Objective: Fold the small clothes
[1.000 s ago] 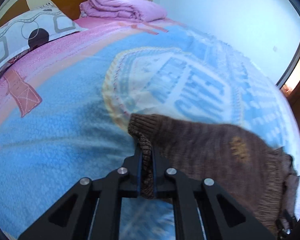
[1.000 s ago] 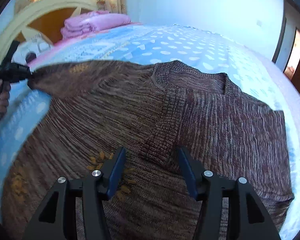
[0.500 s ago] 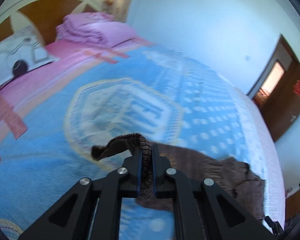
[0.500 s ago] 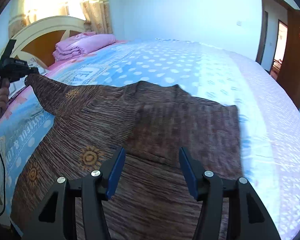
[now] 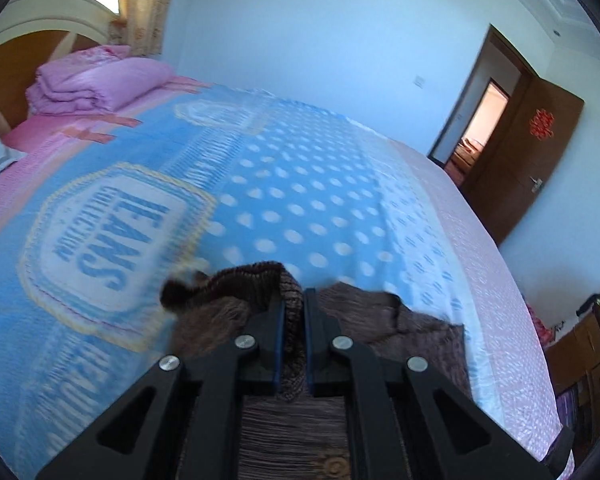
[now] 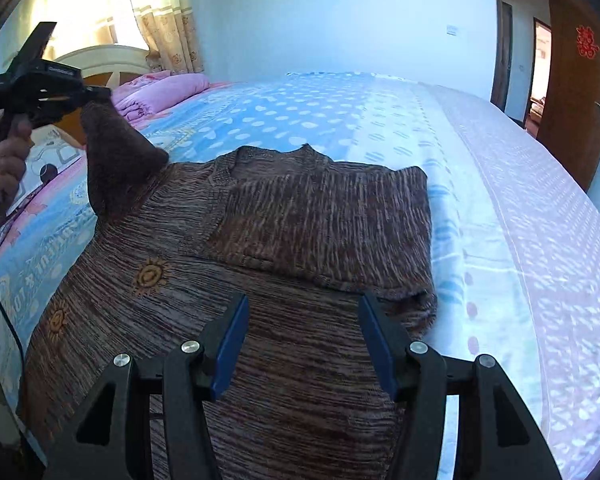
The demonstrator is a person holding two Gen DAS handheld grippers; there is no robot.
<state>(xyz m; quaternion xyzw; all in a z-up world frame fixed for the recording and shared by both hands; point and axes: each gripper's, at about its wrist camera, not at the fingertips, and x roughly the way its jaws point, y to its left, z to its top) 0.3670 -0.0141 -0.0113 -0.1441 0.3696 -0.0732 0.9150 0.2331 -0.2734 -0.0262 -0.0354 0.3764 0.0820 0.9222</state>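
Blue dotted bedspread (image 6: 340, 120), brown sweater (image 6: 260, 248) spread across it.
Left gripper (image 5: 293, 312) lifted, clamping the sleeve (image 6: 116, 160); right gripper (image 6: 302, 344) gapes wide above the hem, pink quilt (image 6: 160, 92) beyond.

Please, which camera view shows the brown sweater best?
The right wrist view: the brown sweater lies spread on the bed, one sleeve lifted by the left gripper. The left wrist view shows only bunched knit between its closed fingers.
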